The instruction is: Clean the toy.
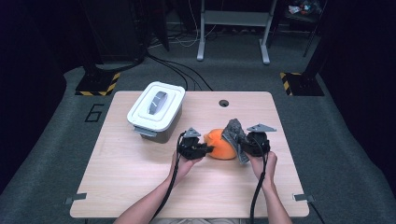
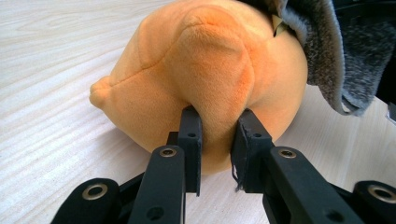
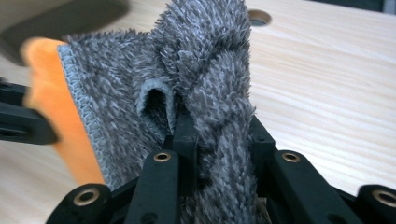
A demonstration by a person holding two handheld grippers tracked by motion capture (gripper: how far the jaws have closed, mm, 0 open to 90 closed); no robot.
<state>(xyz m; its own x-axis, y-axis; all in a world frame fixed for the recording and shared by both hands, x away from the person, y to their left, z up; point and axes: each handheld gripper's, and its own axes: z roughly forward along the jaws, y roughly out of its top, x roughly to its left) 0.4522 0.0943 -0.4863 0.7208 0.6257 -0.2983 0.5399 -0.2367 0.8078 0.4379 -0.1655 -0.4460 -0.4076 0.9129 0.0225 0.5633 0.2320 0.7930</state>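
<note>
An orange plush toy (image 1: 221, 144) lies on the wooden table (image 1: 140, 172) between my two grippers. My left gripper (image 1: 205, 149) is shut on a fold of the plush (image 2: 210, 79), its jaws pinching the soft fabric at the toy's left side. My right gripper (image 1: 240, 144) is shut on a bunched grey fuzzy cloth (image 3: 205, 93) that drapes against the toy's right side (image 1: 234, 130). In the right gripper view the orange plush (image 3: 60, 116) shows at the left behind the cloth's stitched edge. A person's hands hold both grippers from the table's near side.
A white lidded box (image 1: 155, 110) with a grey handle stands at the table's back left. A round cable hole (image 1: 223, 103) sits near the far edge. Cables trail from both grippers toward the near edge. Stand legs and floor cables lie beyond the table.
</note>
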